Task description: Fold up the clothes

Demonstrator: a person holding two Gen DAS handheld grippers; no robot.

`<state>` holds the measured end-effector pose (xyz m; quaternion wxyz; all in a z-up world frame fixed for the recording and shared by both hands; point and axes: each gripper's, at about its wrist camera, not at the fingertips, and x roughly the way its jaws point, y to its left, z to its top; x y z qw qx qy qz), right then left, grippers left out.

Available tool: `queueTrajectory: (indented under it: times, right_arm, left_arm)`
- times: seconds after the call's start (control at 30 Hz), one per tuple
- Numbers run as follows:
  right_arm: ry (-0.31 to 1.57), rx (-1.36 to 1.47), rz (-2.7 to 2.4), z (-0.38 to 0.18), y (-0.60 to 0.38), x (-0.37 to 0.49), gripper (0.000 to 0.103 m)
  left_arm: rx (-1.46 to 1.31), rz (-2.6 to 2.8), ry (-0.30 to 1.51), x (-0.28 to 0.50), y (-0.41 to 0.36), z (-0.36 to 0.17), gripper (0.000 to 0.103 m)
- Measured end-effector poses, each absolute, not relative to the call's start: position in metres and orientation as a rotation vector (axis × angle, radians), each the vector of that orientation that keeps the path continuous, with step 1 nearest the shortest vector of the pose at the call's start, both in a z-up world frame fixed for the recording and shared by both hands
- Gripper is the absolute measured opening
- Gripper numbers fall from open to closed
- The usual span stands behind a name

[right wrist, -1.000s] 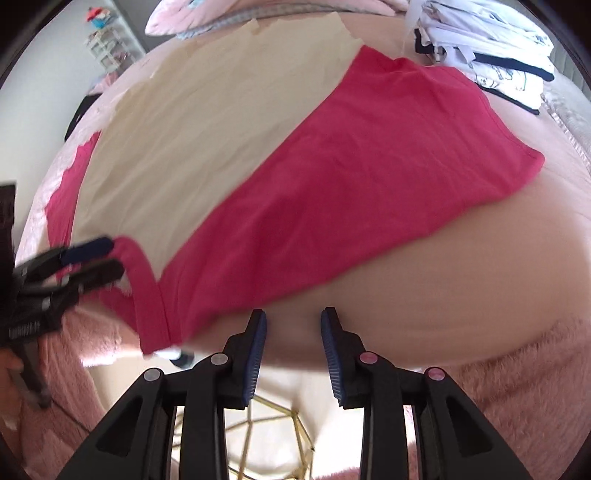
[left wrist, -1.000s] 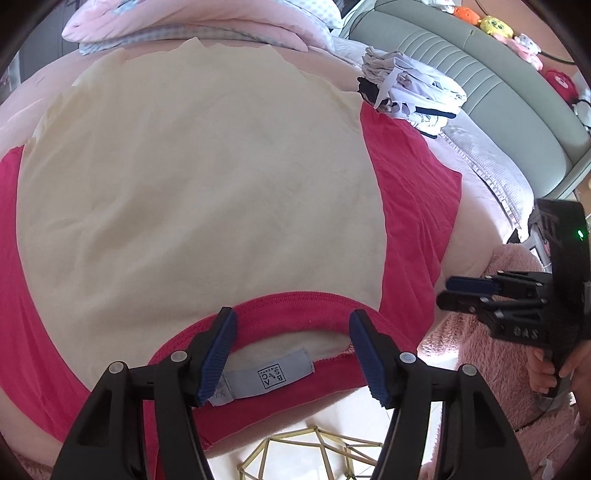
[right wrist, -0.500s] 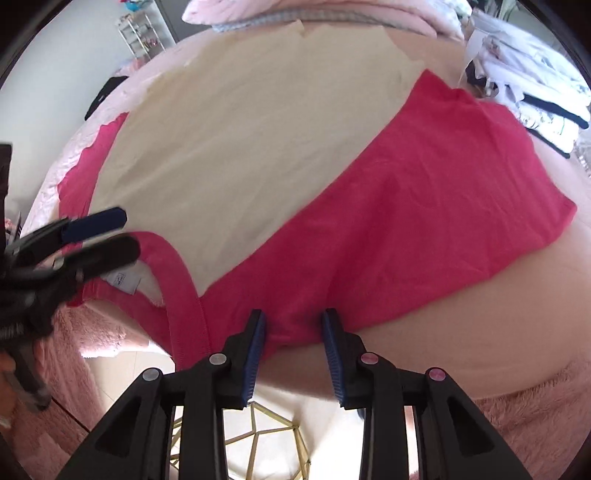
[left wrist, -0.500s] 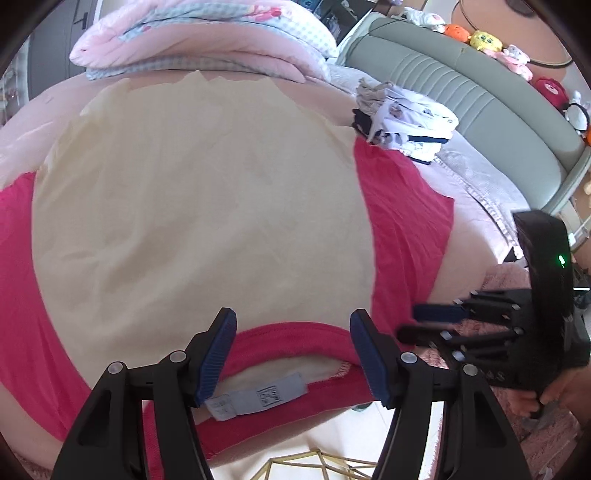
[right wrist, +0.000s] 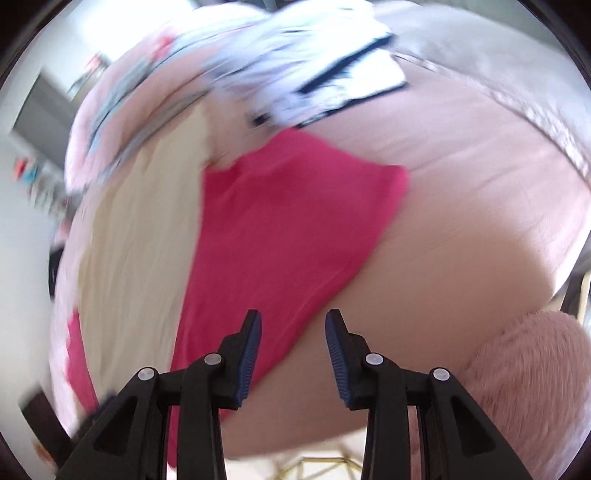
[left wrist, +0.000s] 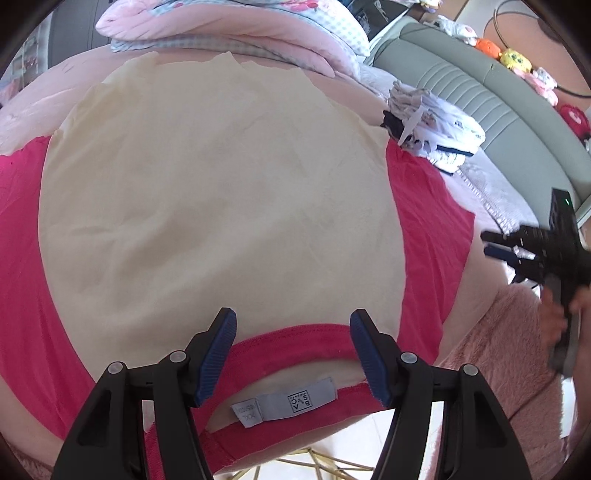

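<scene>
Since a second ago the right gripper [right wrist: 293,352] has swung away from the collar to the shirt's right sleeve side, its view now smeared by motion, while the left gripper [left wrist: 293,356] has barely shifted over the neckline. The shirt [left wrist: 221,206], cream in the body with pink sleeves, lies flat on the pink bed [right wrist: 461,229], collar [left wrist: 295,345] at 6 o'clock in the left view and hem at 12 o'clock near the pillows [left wrist: 229,29]. Left jaws stand wide over the collar and label [left wrist: 284,404] with nothing pinched. Right jaws are narrower and also free, the pink sleeve [right wrist: 295,221] edge running between them but not pressed. I judge the shirt light, limp knit: it will sag, drag and wrinkle if lifted from one point, and it will not slip from ribbed pads. Good holds look like the shoulder seam beside the collar and the sleeve edge at 3 o'clock in the left view, taken together so the side folds over evenly. A folded pile [left wrist: 436,125] sits at 2 o'clock, well apart.
</scene>
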<state>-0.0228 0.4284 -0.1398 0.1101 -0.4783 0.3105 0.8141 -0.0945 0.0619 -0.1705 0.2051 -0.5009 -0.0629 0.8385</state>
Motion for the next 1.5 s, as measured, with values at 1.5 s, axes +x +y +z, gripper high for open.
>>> queueTrajectory:
  times: [1.5]
  right_arm:
    - [0.573, -1.622, 2.804, -0.114, 0.322, -0.095, 0.030]
  left_arm:
    - [-1.452, 2.166, -0.460, -0.203, 0.131, -0.179, 0.059]
